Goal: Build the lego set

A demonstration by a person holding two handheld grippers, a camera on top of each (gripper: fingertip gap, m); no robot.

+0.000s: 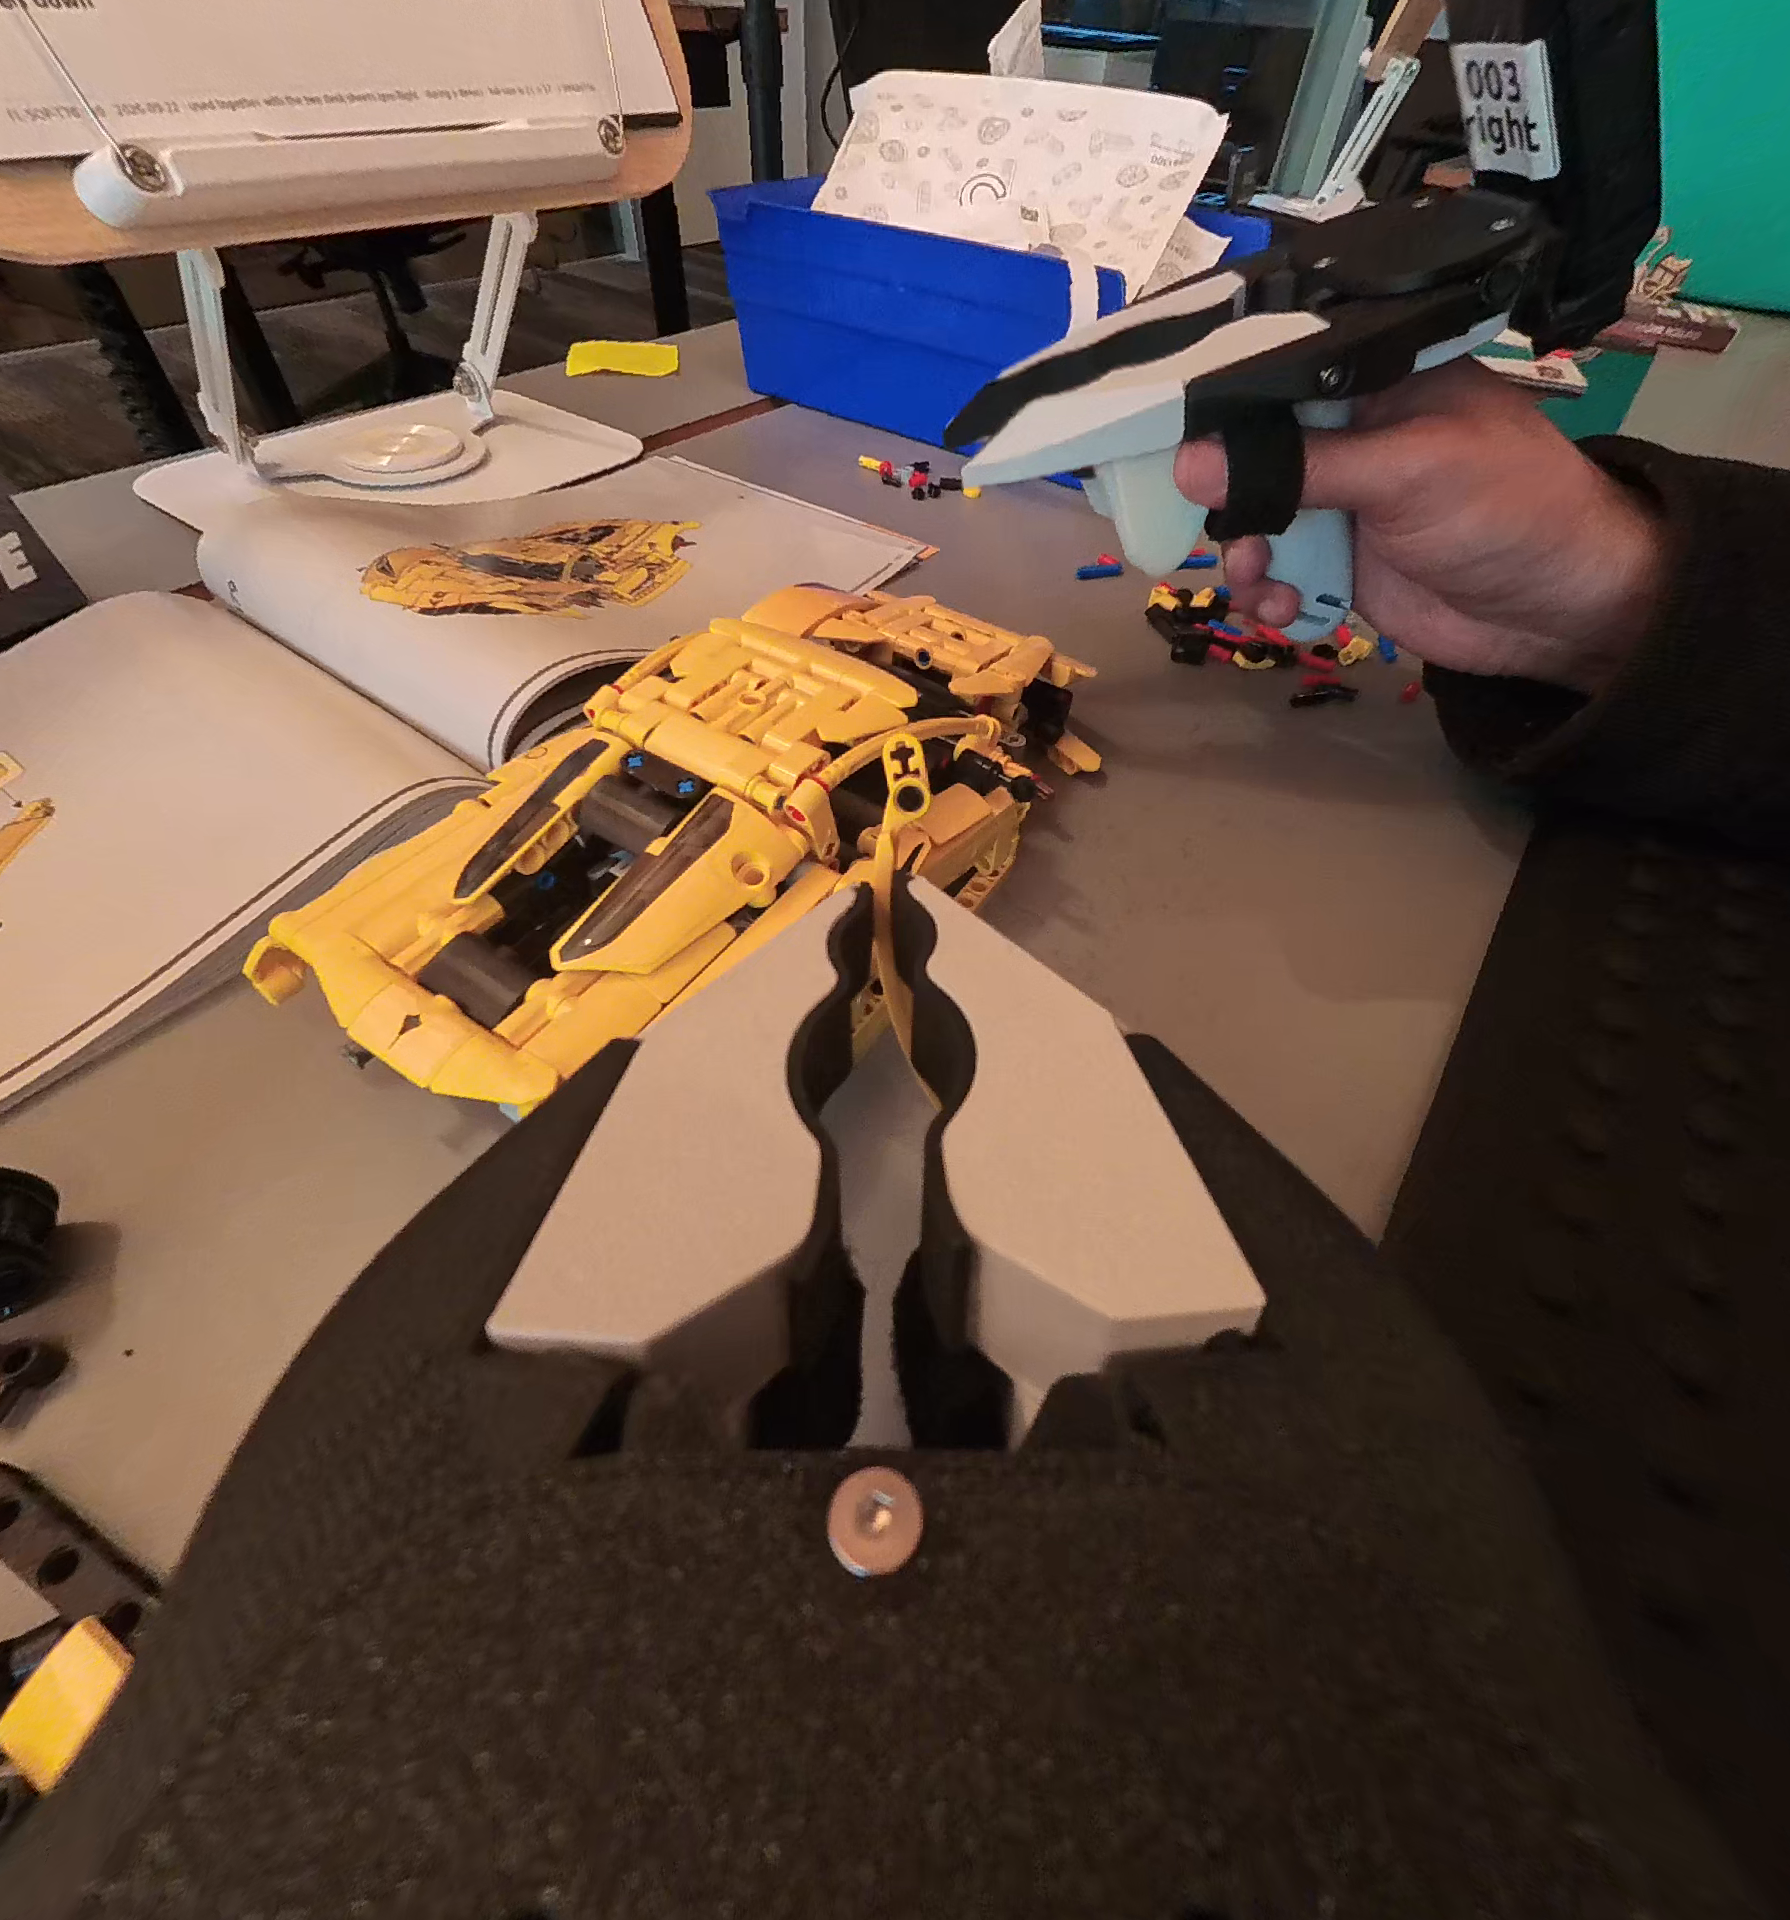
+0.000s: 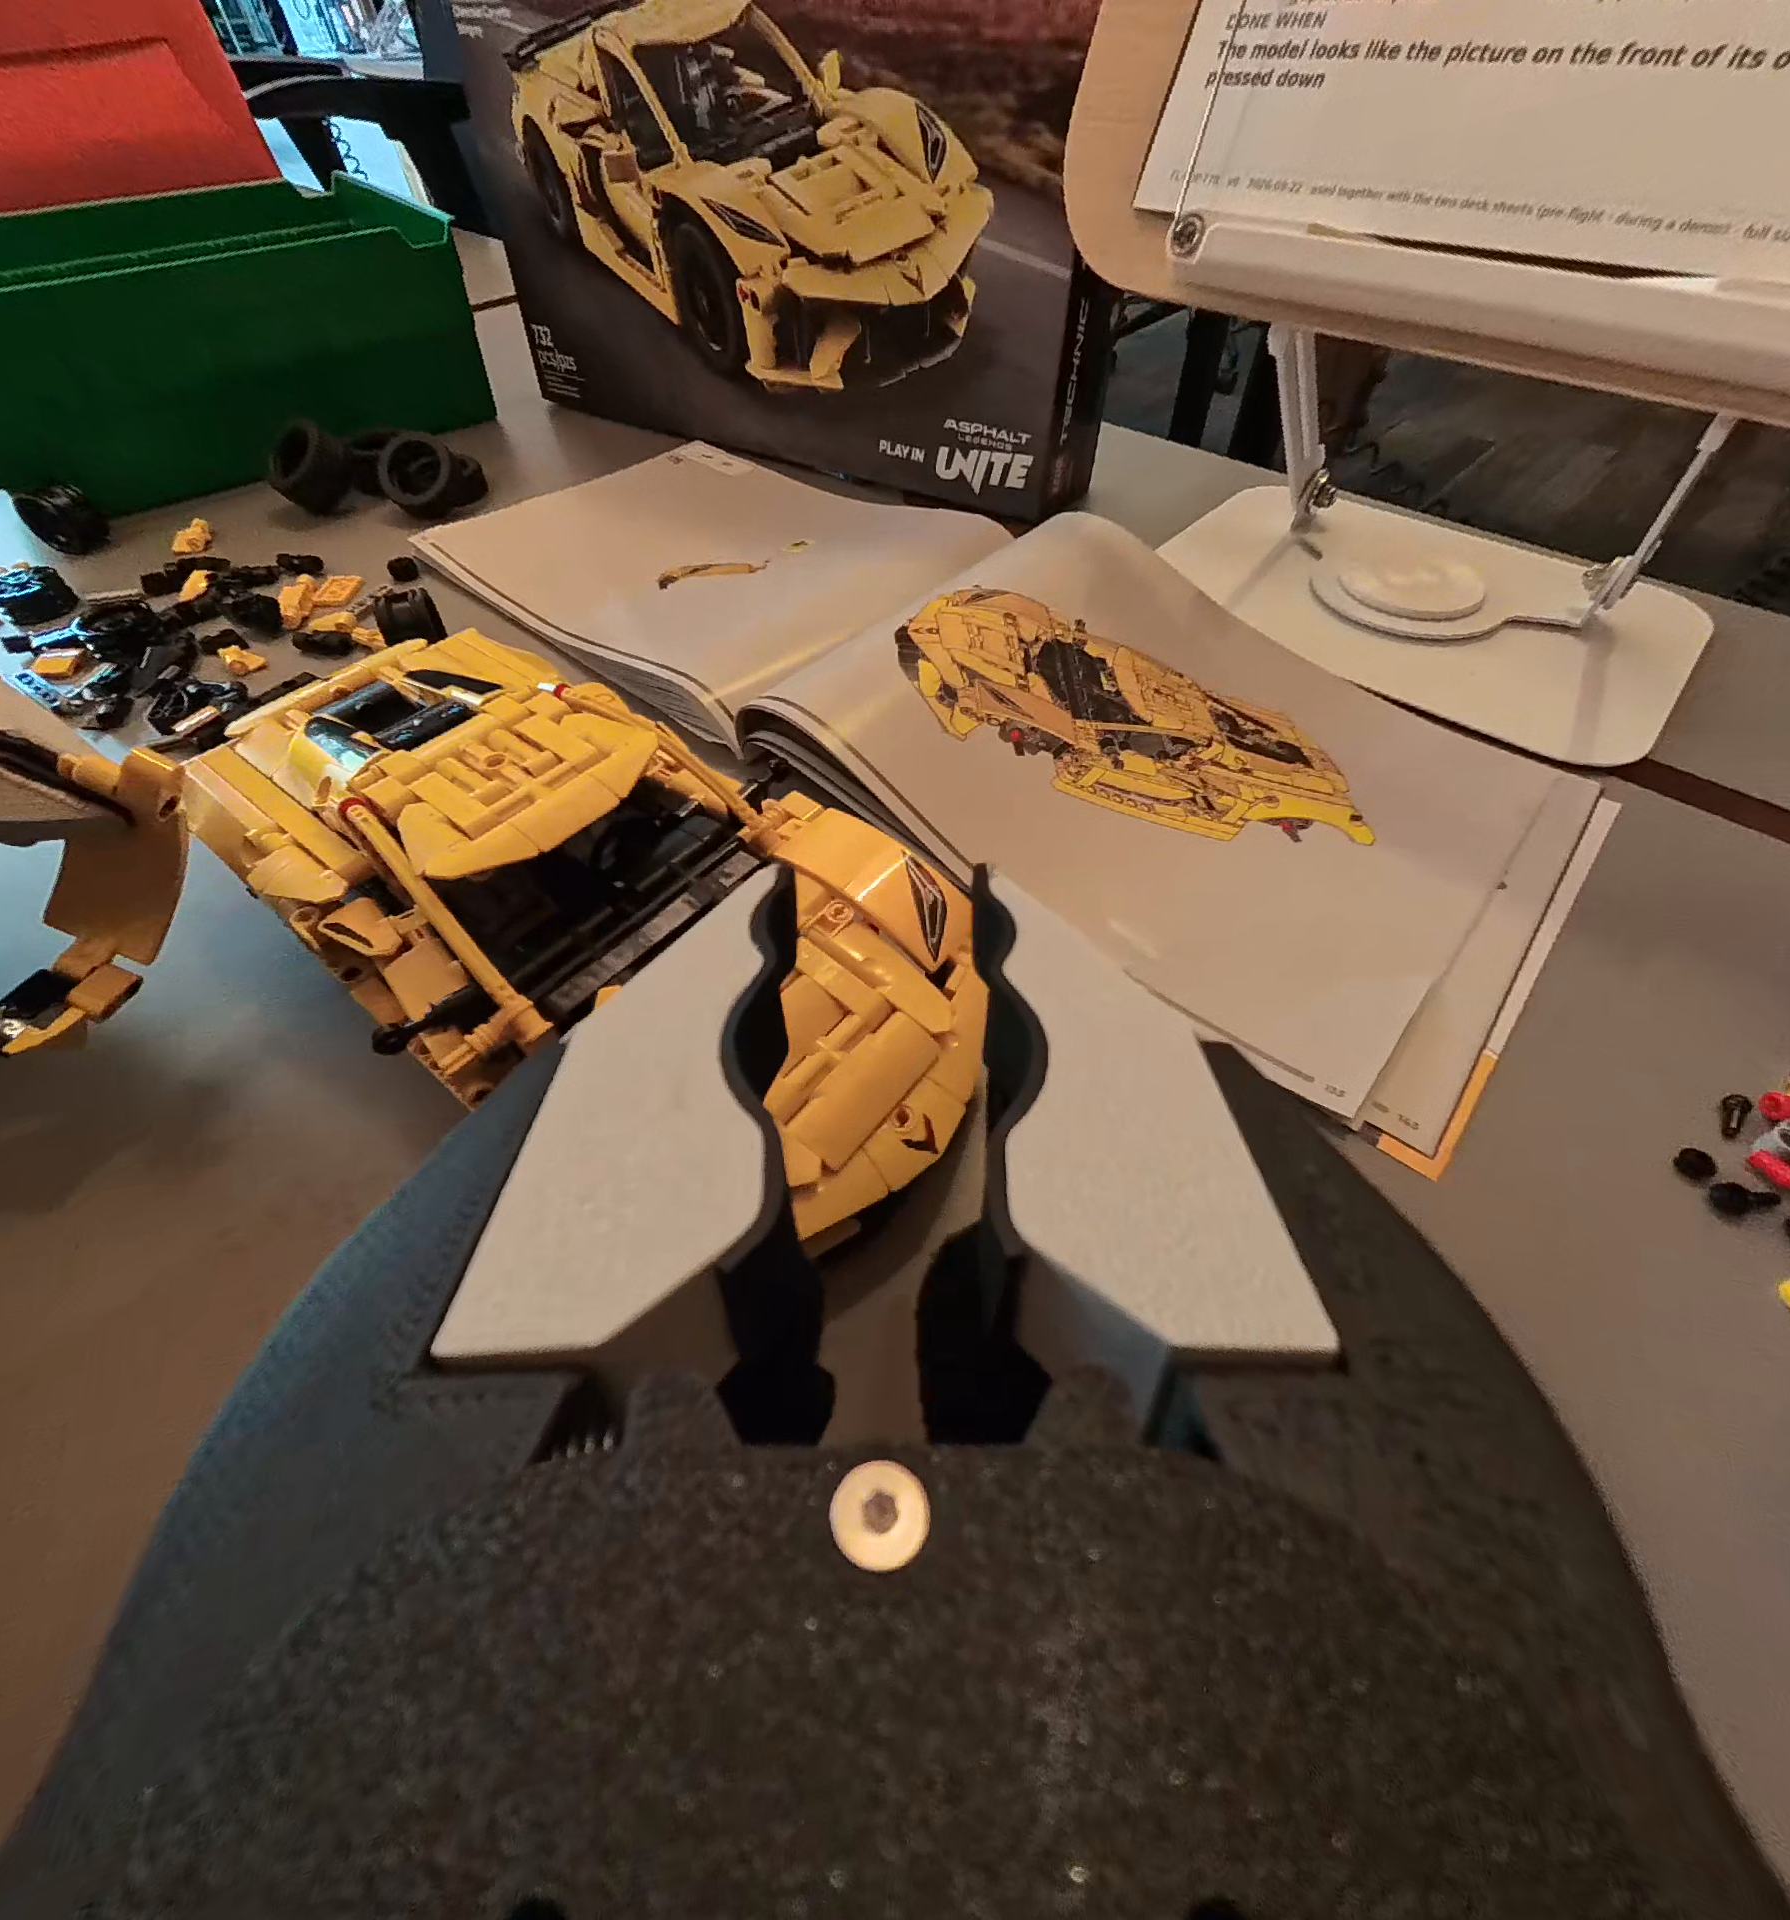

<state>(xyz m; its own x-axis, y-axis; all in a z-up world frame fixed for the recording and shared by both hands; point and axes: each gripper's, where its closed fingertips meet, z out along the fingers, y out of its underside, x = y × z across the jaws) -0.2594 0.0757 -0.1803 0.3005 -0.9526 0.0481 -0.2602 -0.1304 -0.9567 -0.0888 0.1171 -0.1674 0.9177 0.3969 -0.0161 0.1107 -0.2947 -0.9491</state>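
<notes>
Yellow curved panel point(image 1: 896, 935) sits clamped in the left tool point(image 1: 883, 894) beside the studded car point(image 1: 662, 831) (right tool point(image 2: 880, 883) gapes apart).

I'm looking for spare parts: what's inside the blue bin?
Only white printed paper bags stick out of the blue bin, seen in the left wrist view. Its front wall and the bags hide whatever lies lower, so loose parts cannot be confirmed.

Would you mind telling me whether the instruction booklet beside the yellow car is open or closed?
Open. The instruction booklet lies spread flat on the table, two facing pages showing, beside the yellow car.
</notes>
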